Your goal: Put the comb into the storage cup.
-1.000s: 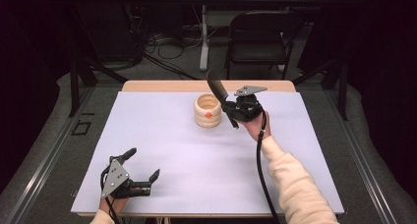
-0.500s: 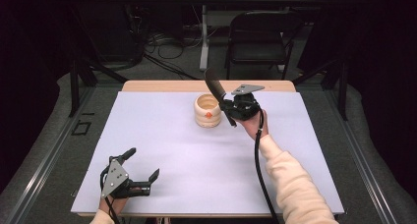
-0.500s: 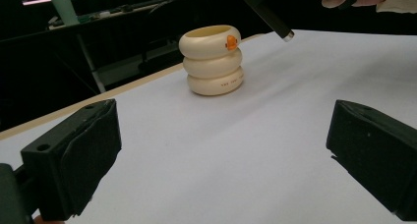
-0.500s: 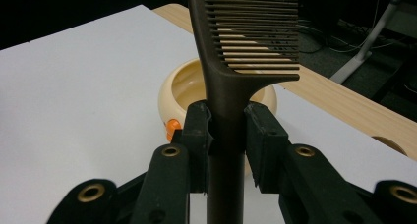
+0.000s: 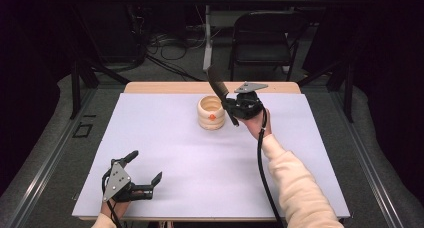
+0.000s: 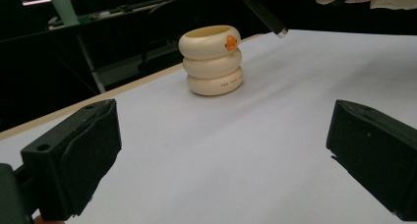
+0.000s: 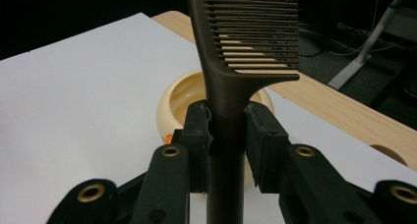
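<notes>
A cream ringed holder with an orange dot stands at the back middle of the white table cover; it looks like three stacked rings. My right gripper is shut on the handle of a dark comb, raised just right of the holder, teeth end up and tilted toward the far side. In the right gripper view the holder's open mouth lies right behind the jaws. My left gripper rests open near the front left edge, nothing between its pads.
A wooden table edge shows beyond the white cover, with a round hole in it. A black folding chair, a stand pole and cables sit on the floor behind.
My right gripper has carried the comb slightly left and up, closer to the holder's rim. The left gripper has stayed where it was.
</notes>
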`<state>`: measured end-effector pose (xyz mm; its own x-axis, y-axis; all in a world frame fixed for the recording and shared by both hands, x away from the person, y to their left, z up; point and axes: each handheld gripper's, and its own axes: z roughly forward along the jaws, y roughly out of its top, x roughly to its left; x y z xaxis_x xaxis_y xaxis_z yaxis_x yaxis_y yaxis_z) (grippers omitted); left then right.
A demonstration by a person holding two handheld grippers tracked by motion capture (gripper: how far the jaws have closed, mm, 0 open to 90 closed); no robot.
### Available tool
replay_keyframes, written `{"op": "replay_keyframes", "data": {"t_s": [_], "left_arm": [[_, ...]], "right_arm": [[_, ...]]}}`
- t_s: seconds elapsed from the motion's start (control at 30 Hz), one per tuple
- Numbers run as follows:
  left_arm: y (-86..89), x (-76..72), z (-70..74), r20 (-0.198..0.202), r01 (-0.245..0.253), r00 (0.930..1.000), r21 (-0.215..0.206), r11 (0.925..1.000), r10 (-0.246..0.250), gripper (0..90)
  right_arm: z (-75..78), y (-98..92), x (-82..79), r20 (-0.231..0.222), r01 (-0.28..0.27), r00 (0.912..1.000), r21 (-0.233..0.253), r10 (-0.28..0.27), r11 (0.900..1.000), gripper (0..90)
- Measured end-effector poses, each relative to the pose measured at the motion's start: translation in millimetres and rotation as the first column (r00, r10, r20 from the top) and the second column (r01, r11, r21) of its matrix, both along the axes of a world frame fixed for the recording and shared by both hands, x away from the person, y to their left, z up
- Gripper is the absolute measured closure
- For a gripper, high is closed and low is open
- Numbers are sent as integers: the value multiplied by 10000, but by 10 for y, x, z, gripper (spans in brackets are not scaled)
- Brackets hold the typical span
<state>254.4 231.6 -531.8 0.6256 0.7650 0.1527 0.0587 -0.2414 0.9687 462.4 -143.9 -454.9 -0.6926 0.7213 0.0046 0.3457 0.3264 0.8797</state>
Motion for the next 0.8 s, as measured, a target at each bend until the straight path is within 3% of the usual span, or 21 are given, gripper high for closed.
{"op": "replay_keyframes", "data": {"t_s": [0.8], "left_arm": [[-2, -5, 4, 45, -5, 10000, -46, 10000, 5, 1]], "right_arm": [[125, 77, 50, 225, -50, 9997, 49, 49, 10000, 724]]}}
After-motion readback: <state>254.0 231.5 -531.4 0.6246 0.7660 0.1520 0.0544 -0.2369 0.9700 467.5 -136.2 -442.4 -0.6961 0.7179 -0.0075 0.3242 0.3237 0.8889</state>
